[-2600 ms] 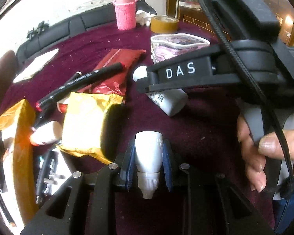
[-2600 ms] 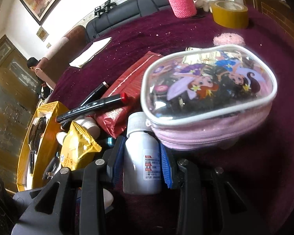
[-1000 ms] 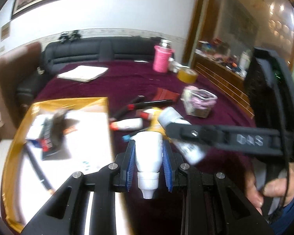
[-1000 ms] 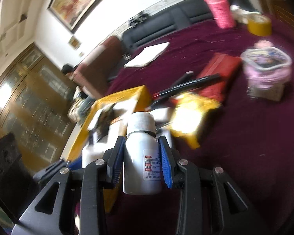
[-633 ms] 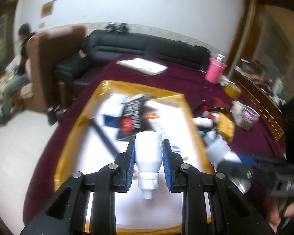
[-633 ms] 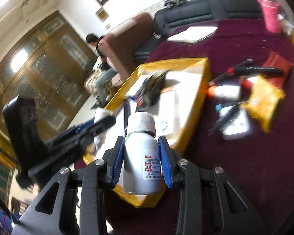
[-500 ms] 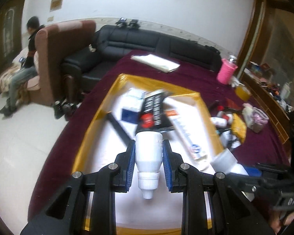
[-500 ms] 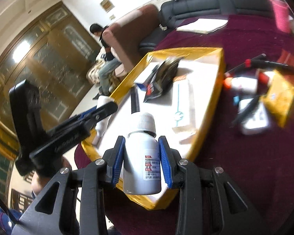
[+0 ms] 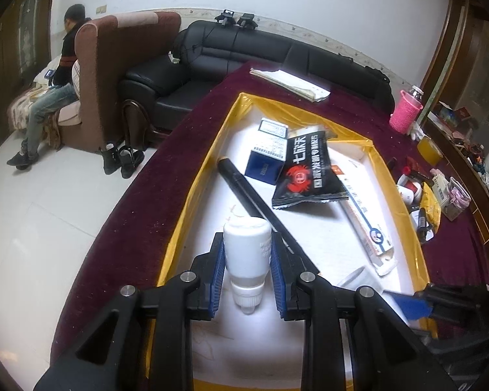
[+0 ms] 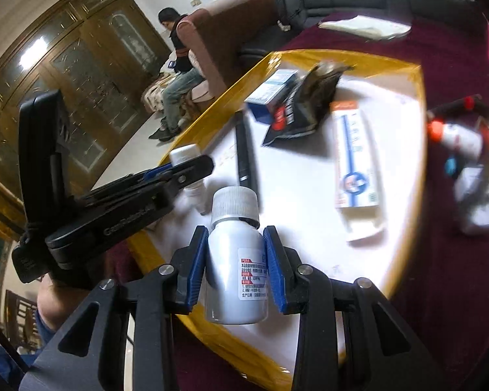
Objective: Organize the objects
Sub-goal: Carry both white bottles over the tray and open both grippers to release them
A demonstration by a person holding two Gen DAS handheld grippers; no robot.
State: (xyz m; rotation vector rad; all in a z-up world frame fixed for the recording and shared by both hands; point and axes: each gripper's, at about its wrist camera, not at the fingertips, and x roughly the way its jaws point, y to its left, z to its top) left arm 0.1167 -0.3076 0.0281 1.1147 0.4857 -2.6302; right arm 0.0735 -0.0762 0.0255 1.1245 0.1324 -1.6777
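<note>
While both hover over the yellow-rimmed tray (image 9: 176, 228) | left gripper (image 9: 247, 273) clamps white dropper bottle (image 9: 247, 254) nozzle-back | right gripper (image 10: 234, 270) clamps white labelled, ribbed-cap bottle (image 10: 234, 260)

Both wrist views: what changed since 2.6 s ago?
Both grippers carried their bottles from the cluttered maroon cloth over to the yellow-rimmed tray. No grab, no release. Unchanged: left gripper clamps the small white dropper bottle; right gripper clamps the labelled white bottle.
</note>
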